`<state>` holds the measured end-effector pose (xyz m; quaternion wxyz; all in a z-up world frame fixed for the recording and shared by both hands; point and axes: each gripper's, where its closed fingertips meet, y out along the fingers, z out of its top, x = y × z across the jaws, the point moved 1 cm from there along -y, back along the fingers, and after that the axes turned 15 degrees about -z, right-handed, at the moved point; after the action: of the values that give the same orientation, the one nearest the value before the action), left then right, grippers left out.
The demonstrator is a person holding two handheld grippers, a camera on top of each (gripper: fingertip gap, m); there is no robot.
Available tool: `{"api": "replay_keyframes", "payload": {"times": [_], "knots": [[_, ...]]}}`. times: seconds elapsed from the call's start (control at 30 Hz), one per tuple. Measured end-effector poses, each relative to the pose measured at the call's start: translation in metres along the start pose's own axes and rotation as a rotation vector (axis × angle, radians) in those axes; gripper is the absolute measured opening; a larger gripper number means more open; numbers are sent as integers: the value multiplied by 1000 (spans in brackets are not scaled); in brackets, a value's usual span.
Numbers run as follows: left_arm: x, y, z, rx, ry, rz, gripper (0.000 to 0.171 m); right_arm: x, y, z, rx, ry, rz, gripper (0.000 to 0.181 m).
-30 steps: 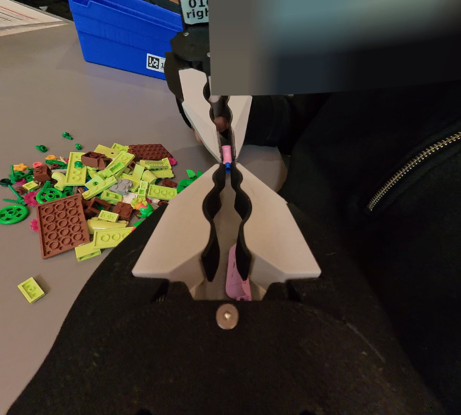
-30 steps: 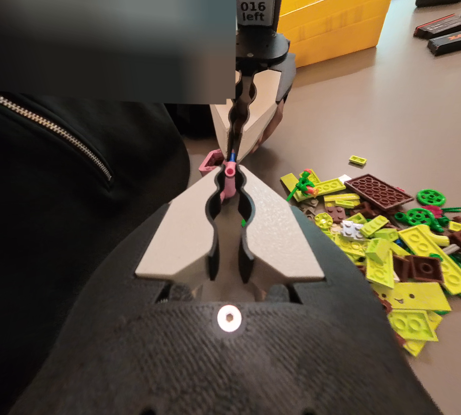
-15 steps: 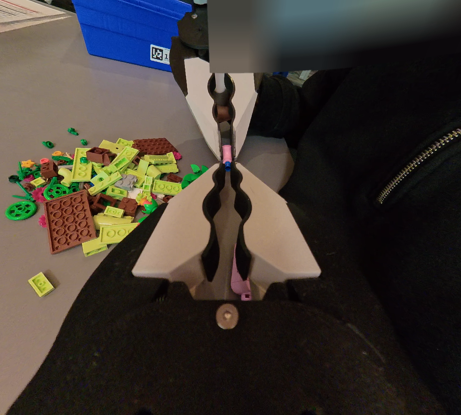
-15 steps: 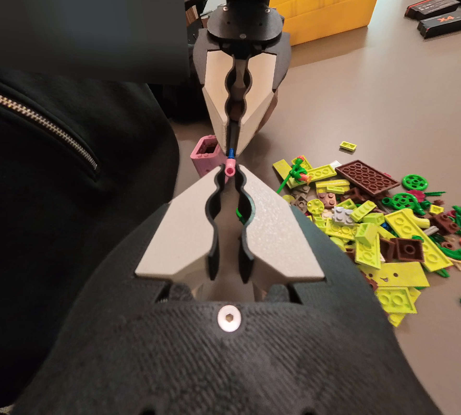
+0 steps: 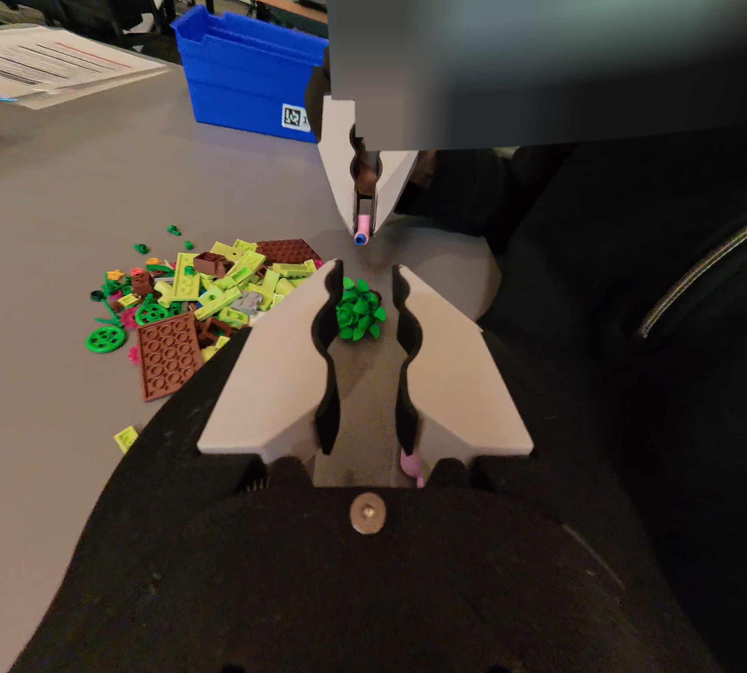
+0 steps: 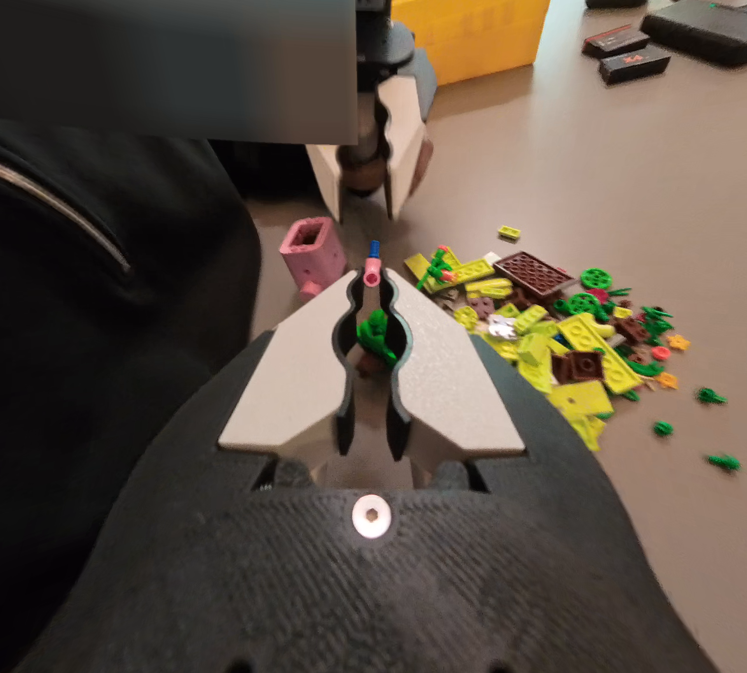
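A grey table [image 5: 101,184] carried the work, with a blue bin [image 5: 246,75] toward its far edge in the left wrist view and a yellow bin [image 6: 473,2] toward the far edge in the right wrist view. The right gripper [image 6: 371,278] was closed on a small pink tube with a blue peg [image 6: 372,267] projecting from its far end; the same piece [image 5: 361,229] showed at that gripper's tips in the left wrist view. The left gripper [image 5: 366,269] stood with its jaws apart and held nothing, and it faced the right gripper across a short gap. A green leafy piece [image 5: 359,308] lay on the table between the left gripper's fingers. A pink hollow block [image 6: 313,255] lay near the table's near edge, beside the person's dark jacket [image 6: 101,249]. A loose pile of lime, brown and green bricks [image 6: 566,330] spread across the middle of the table. Dark boxes [image 6: 630,55] sat beyond it.
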<state>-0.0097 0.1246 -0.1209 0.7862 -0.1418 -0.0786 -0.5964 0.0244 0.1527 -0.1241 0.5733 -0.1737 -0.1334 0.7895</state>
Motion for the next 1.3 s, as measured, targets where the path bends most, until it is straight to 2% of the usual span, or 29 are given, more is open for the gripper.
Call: {"api": "replay_keyframes", "payload": {"times": [0.13, 0.23, 0.37, 0.47, 1.1, 1.3], "knots": [[2, 11, -14, -73, 90, 16, 24, -12, 7, 3, 22, 141, 133, 6], [9, 17, -18, -96, 72, -24, 23, -19, 11, 0, 14, 185, 202, 6], [18, 20, -18, -70, 5, -112, 13, -27, 17, -7, -28, 147, 215, 6], [17, 18, -19, -61, -21, -124, 5, -31, 19, -9, -46, 115, 207, 6], [19, 17, -23, -136, 33, -101, 2, -34, 20, -12, -60, 8, 150, 6], [15, 14, -21, -116, 15, -90, 2, -31, 20, -10, -41, -160, 28, 6]]}}
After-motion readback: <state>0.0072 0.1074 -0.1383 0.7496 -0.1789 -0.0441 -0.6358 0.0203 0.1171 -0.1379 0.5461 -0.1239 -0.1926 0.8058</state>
